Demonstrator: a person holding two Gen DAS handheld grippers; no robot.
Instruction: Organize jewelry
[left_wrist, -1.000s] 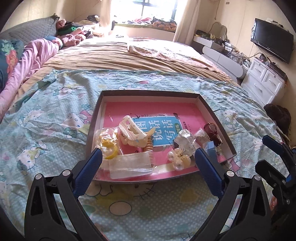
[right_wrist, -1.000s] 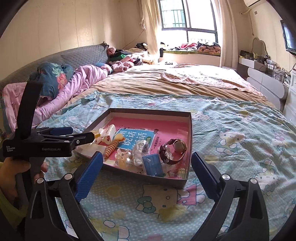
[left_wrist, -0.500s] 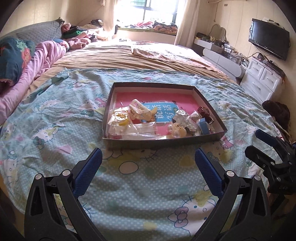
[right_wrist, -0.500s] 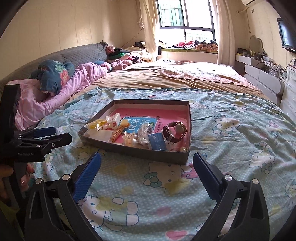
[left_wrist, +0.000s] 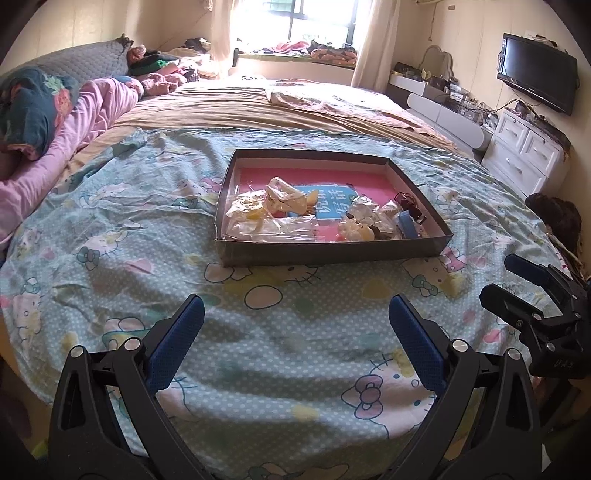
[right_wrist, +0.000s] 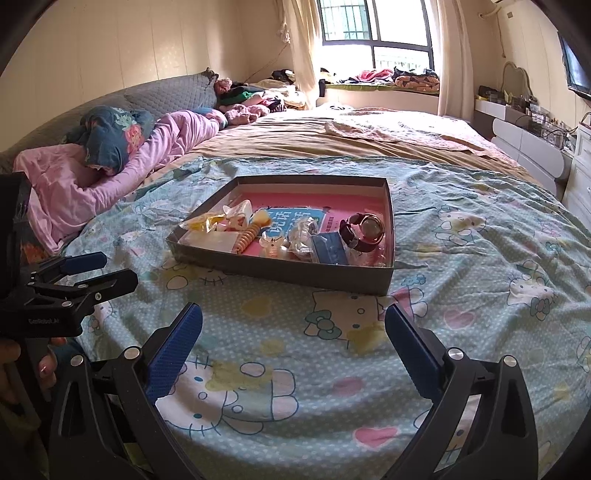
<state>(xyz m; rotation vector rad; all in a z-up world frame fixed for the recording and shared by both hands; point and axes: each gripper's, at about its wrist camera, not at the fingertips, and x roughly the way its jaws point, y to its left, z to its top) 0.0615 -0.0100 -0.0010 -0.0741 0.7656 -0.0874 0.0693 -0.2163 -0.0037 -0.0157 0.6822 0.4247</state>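
Note:
A shallow dark box (left_wrist: 332, 254) with a pink floor lies on the bed; it also shows in the right wrist view (right_wrist: 288, 271). It holds small jewelry: a cream hair claw (left_wrist: 282, 192), plastic bags (left_wrist: 273, 227), a dark red watch (right_wrist: 364, 230), a blue case (right_wrist: 330, 251), an orange spiral tie (right_wrist: 246, 236). My left gripper (left_wrist: 295, 332) is open and empty, well short of the box. My right gripper (right_wrist: 293, 336) is open and empty, also short of the box. Each gripper shows from the side in the other's view.
The bed is covered by a blue cartoon-cat sheet (left_wrist: 110, 258). Pink bedding and pillows (right_wrist: 110, 162) lie at the left. A white dresser (left_wrist: 524, 166) and a TV (left_wrist: 535, 74) stand at the right. A window (right_wrist: 373, 33) is at the back.
Both grippers have pulled back from the box toward the near edge of the bed, so the box now looks smaller and farther. Both stay open and empty.

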